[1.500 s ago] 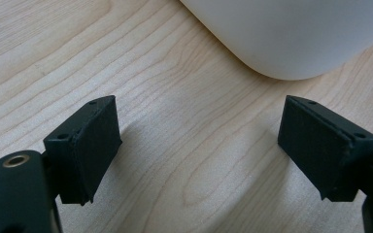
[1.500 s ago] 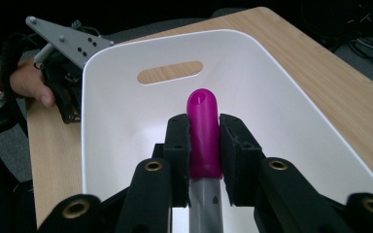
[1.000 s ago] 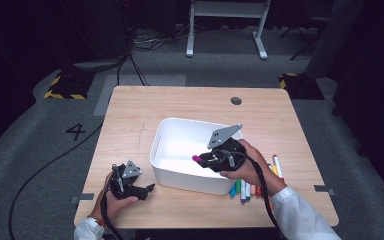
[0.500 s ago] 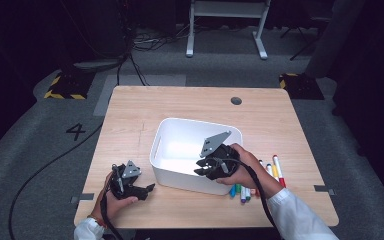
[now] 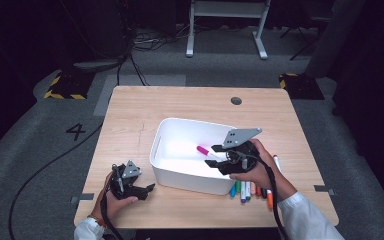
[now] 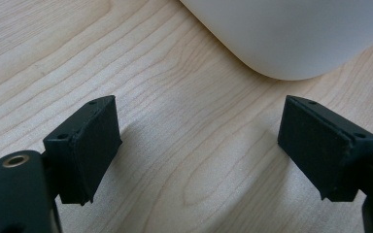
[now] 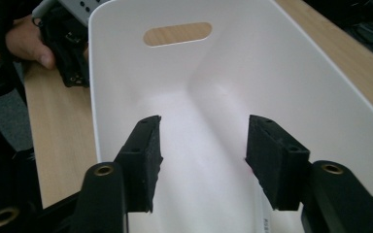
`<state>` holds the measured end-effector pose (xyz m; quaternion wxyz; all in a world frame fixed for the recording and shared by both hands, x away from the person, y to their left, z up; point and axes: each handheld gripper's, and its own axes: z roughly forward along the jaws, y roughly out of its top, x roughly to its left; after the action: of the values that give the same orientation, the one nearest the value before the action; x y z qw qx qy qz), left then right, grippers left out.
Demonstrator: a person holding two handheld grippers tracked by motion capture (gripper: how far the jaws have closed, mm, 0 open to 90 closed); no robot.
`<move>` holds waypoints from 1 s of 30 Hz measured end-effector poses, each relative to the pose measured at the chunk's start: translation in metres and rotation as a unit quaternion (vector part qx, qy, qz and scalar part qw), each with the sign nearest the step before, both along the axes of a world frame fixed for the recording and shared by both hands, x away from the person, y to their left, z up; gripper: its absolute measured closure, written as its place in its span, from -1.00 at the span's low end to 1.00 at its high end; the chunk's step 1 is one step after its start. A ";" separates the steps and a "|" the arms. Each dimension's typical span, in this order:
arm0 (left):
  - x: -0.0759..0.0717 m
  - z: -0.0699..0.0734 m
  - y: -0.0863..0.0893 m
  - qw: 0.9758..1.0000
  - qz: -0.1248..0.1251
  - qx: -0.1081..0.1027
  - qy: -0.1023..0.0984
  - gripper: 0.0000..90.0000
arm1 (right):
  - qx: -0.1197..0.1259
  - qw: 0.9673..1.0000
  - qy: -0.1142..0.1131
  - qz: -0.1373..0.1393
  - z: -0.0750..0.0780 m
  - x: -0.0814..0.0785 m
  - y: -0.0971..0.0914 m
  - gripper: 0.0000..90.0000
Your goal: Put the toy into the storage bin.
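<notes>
The right gripper (image 5: 219, 159) hangs over the white bin's (image 5: 161, 150) right rim, its fingers just opened, empty above the pink marker (image 5: 206, 151). The left gripper (image 5: 142, 190) rests near the desk's (image 5: 180, 100) near-left edge, fingers wide and empty.

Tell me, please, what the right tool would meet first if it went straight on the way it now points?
Probably the white bin's inner floor, then its far wall with the handle slot; the right tool already points into the bin, and depth is uncertain.

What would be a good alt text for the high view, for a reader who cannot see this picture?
Over a white bin on a wooden table, the right gripper has just been opening its jaws, and a pink marker shows at their tips above the bin's floor. More markers lie beside the bin, and the left gripper rests open on the table.
</notes>
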<state>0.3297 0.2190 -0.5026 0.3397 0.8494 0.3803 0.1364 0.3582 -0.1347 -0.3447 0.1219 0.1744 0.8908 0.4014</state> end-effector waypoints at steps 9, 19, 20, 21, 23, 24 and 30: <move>0.000 0.000 0.000 1.000 -0.002 0.000 -0.001 -0.66 | 0.049 0.996 -0.053 -0.062 0.017 -0.013 -0.048 -0.20; 0.000 0.000 0.000 1.000 0.000 0.001 -0.002 -0.66 | 0.039 0.987 -0.079 -0.138 0.007 -0.029 -0.127 -0.21; 0.000 0.000 0.000 1.000 0.002 0.001 -0.002 -0.66 | 0.039 0.984 -0.071 -0.158 -0.002 -0.031 -0.144 -0.21; 0.000 0.000 0.000 1.000 0.002 0.001 -0.002 -0.66 | 0.039 0.984 -0.071 -0.158 -0.002 -0.031 -0.144 -0.21; 0.000 0.000 0.000 1.000 -0.001 0.002 -0.002 -0.66 | 0.037 0.981 -0.065 -0.177 -0.014 -0.033 -0.158 -0.20; 0.000 0.000 0.000 1.000 0.001 0.002 -0.003 -0.66 | 0.033 0.979 -0.058 -0.192 -0.026 -0.034 -0.170 -0.20; 0.000 0.000 0.000 1.000 0.001 0.001 -0.001 -0.66 | 0.007 0.971 -0.026 -0.239 -0.069 -0.036 -0.204 -0.20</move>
<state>0.3298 0.2190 -0.5026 0.3393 0.8491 0.3806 0.1377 0.3222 -0.3383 -0.4139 0.2359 0.3731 0.8169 0.3713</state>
